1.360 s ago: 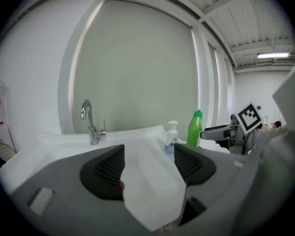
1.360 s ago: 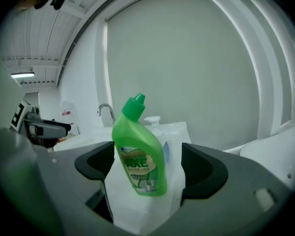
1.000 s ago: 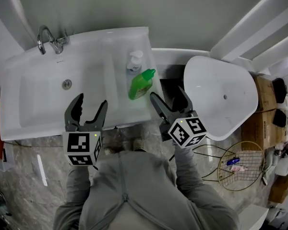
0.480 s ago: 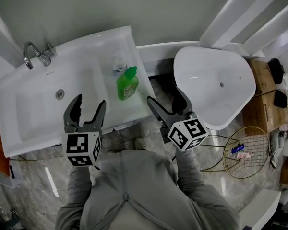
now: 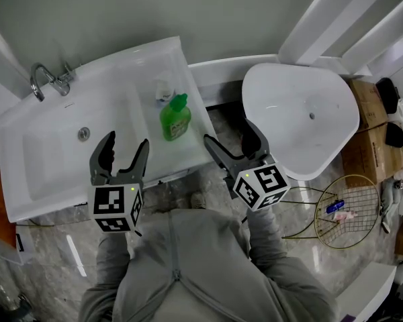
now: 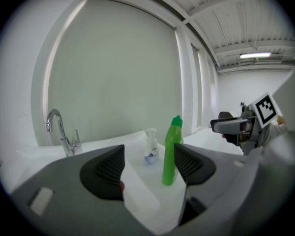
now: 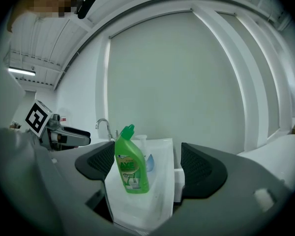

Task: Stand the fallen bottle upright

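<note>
Hardly anything has moved since half a second ago: the washbasin (image 5: 47,196) sits a touch differently in the frame, and both grippers hold their place. The green bottle (image 5: 175,118) stands on the basin's right ledge, upper centre of the head view, just in front of the soap dispenser (image 5: 162,91). Its long axis is vertical, base down, cap pointing up. The left gripper (image 5: 127,139) and right gripper (image 5: 227,131) hang short of the ledge, fingers apart, holding nothing. The job looks done; the sensible move is to keep both clear and not nudge the bottle
</note>
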The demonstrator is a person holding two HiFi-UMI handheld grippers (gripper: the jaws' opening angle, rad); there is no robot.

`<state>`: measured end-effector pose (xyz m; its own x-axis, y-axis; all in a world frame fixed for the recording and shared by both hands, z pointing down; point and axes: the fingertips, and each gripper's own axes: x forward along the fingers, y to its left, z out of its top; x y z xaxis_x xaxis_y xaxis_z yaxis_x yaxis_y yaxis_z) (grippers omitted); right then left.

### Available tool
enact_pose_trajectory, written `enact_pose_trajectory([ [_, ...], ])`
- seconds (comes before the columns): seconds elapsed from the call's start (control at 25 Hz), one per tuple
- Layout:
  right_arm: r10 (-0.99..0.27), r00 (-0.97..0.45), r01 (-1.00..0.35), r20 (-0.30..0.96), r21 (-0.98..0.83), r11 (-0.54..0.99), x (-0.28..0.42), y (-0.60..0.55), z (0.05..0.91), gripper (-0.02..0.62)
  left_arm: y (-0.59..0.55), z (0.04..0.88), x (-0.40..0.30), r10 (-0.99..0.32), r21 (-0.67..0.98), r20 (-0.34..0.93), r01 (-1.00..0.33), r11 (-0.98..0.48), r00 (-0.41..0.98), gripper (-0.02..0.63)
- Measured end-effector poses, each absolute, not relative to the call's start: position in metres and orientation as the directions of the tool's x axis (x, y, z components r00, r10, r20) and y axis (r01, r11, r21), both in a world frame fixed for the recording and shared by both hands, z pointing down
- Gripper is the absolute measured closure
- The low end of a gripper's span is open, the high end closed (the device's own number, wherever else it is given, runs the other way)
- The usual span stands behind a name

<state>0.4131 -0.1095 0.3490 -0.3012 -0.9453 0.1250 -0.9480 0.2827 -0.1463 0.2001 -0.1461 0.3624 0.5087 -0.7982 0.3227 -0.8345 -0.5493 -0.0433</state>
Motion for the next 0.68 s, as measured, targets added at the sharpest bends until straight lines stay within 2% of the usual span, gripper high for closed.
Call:
enact_pose_trajectory([
  [0.68, -0.934, -0.326, -0.941, 0.146, -0.141, 0.307, 0.408, -0.1179, 0.3516, 0.17, -0.1497, 0.3636, 0.1977, -0.806, -0.038, 0.323, -0.845, -0.534, 0.495, 0.252],
])
